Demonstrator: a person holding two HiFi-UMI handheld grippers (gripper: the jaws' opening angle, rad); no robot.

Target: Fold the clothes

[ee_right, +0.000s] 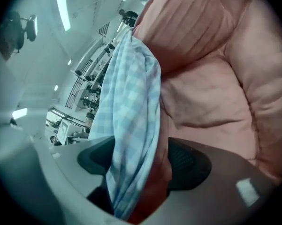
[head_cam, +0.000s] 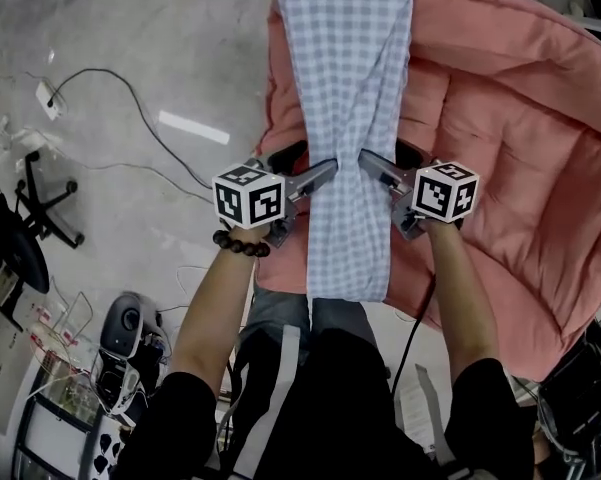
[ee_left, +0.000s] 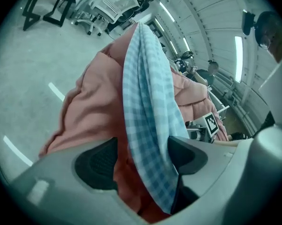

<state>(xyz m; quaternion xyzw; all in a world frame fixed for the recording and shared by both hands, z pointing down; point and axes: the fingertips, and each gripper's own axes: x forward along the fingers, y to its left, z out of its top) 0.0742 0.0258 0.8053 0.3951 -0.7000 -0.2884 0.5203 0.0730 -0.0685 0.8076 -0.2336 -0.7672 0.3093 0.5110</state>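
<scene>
- Cables [head_cam: 130, 98] and a wheeled chair base [head_cam: 45, 203] litter the grey floor [head_cam: 160, 28] at far left, well apart from the work.
- Left gripper [head_cam: 325, 171] sits at the left edge of the checked cloth [head_cam: 348, 68], at its gathered waist. Its own view shows the jaws standing apart with the fabric hanging between them. It lies against one pad [ee_left: 187, 156] and is free of the other, so it is not clamped.
- Checked cloth, blue and white, runs in a long strip down the pink quilt [head_cam: 520, 128]. It lies flat at the far end and bunches narrow where the two tools meet it, with its near end reaching the quilt's edge by the person's legs.
- Right gripper [head_cam: 372, 165] mirrors the left from the opposite edge. Its jaws are likewise apart, with a fold of cloth draped slack between them and nothing pinched.
- Step in hand, by the look of it: a lengthwise fold is laid down and the cloth is no longer gripped — the cross fold is not yet made.
- Next move would likely call for a fresh grip — both tools on the corners of one end. That end would then go over the other, with the edges kept square.
</scene>
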